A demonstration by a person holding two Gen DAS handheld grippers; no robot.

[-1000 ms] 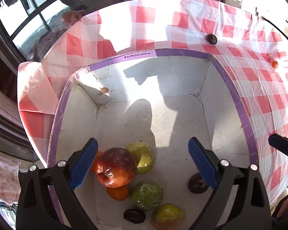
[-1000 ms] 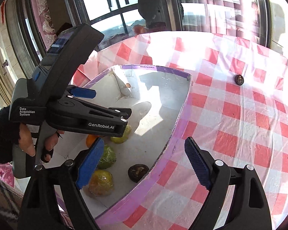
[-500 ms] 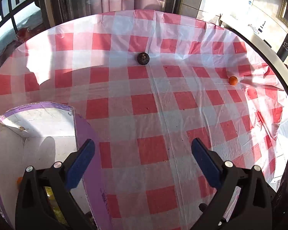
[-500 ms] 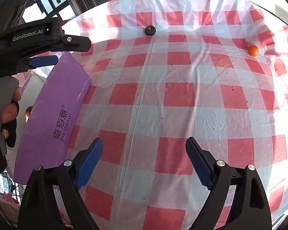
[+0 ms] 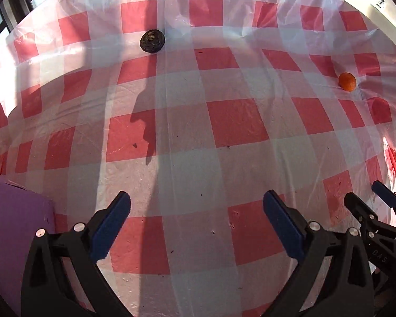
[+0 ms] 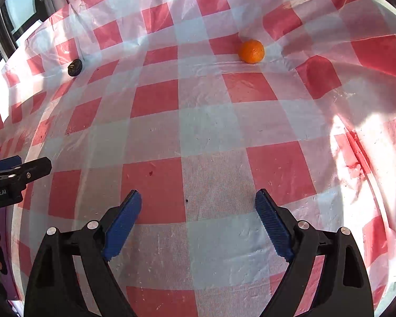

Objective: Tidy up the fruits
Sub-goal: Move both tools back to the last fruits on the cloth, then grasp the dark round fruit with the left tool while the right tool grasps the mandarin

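A small orange [image 6: 251,51] lies on the red-and-white checked tablecloth, far ahead of my right gripper [image 6: 198,203], which is open and empty. It also shows in the left wrist view [image 5: 347,81] at the far right. A dark wrinkled fruit [image 5: 152,41] lies far ahead of my left gripper [image 5: 196,206], which is open and empty; it shows in the right wrist view [image 6: 75,67] at the far left. A corner of the purple fruit box [image 5: 10,227] sits at the left edge.
The tablecloth [image 6: 206,121] is wrinkled near the orange and the right rim. My right gripper's tips [image 5: 382,198] show at the left view's right edge; my left gripper's tips [image 6: 34,167] show at the right view's left edge.
Both grippers have swung right, away from the box of fruit, and now look over the open tablecloth. The box has slid out to the left edge. Both stay open.
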